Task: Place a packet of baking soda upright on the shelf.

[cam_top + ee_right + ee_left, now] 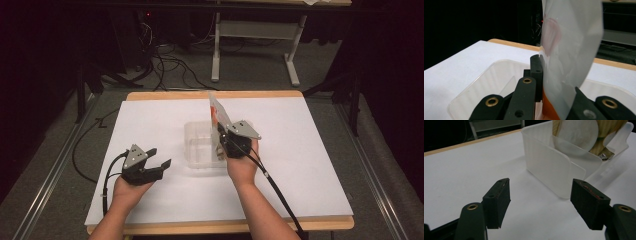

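The flat packet (570,57) hides the right gripper's (544,75) far jaw; the packet's top is cut off by the frame edge.

Overhead view faces forward; both gripper views closely share the bin (202,145).

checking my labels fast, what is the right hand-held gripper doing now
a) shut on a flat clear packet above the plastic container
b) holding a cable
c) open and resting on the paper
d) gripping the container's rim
a: the right hand-held gripper has its jaws closed on the upright clear packet over the translucent container.
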Demonstrator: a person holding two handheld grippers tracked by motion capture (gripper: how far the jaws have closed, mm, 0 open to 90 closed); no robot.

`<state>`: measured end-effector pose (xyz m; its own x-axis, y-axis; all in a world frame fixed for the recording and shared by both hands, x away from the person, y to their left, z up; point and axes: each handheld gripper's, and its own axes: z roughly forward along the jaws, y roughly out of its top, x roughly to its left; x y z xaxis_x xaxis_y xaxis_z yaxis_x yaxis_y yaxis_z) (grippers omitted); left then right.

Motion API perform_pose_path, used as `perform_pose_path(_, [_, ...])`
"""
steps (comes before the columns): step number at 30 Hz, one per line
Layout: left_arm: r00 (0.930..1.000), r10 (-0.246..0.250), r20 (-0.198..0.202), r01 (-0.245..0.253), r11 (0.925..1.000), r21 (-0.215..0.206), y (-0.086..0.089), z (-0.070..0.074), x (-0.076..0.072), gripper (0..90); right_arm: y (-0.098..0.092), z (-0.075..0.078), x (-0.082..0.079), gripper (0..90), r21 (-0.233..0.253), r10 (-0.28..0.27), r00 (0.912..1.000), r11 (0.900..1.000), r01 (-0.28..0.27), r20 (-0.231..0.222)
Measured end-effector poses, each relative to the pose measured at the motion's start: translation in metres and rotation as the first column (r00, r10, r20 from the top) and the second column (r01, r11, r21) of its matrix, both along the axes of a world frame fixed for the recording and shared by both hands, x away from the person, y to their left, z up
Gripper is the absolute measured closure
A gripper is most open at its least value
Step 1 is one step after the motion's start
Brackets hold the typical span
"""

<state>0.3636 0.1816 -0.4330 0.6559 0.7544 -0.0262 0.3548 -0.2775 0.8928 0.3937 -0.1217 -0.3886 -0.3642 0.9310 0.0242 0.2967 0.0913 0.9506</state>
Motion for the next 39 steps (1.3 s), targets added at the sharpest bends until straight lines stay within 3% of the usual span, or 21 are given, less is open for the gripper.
perform_pose_path(9, [0.9999, -0.015, -0.003, 0.015, 0.9999, 0.0, -0.004, 0.0, -0.003, 32.6, -0.004, 0.002, -0.004, 90.0, 0.008, -0.005, 0.9994, 1.0, 0.005, -0.035])
perform_pose_path(24, [0.9999, -0.017, 0.0, 0.017, 0.9998, 0.007, -0.002, 0.0, -0.002, 32.6, -0.003, -0.009, -0.009, 90.0, 0.004, 0.019, 0.9996, 1.0, -0.019, -0.022])
perform_pose_path(26, [0.9999, -0.016, 0.001, 0.016, 0.9999, 0.004, -0.002, 0.0, -0.001, 32.6, 0.0, -0.013, -0.012, 90.0, -0.013, 0.03, 0.9995, 0.999, -0.03, -0.009])
perform_pose_path(29, [0.9998, -0.02, -0.003, 0.02, 0.9998, -0.006, -0.001, 0.0, 0.0, 32.6, 0.003, -0.022, -0.016, 90.0, -0.025, 0.042, 0.9988, 0.999, -0.043, -0.023])
perform_pose_path(39, [0.9998, -0.021, 0.001, 0.021, 0.9997, -0.01, -0.001, 0.001, 0.0, 32.4, 0.001, -0.04, -0.031, 89.7, -0.034, 0.051, 0.9986, 0.998, -0.052, -0.016])
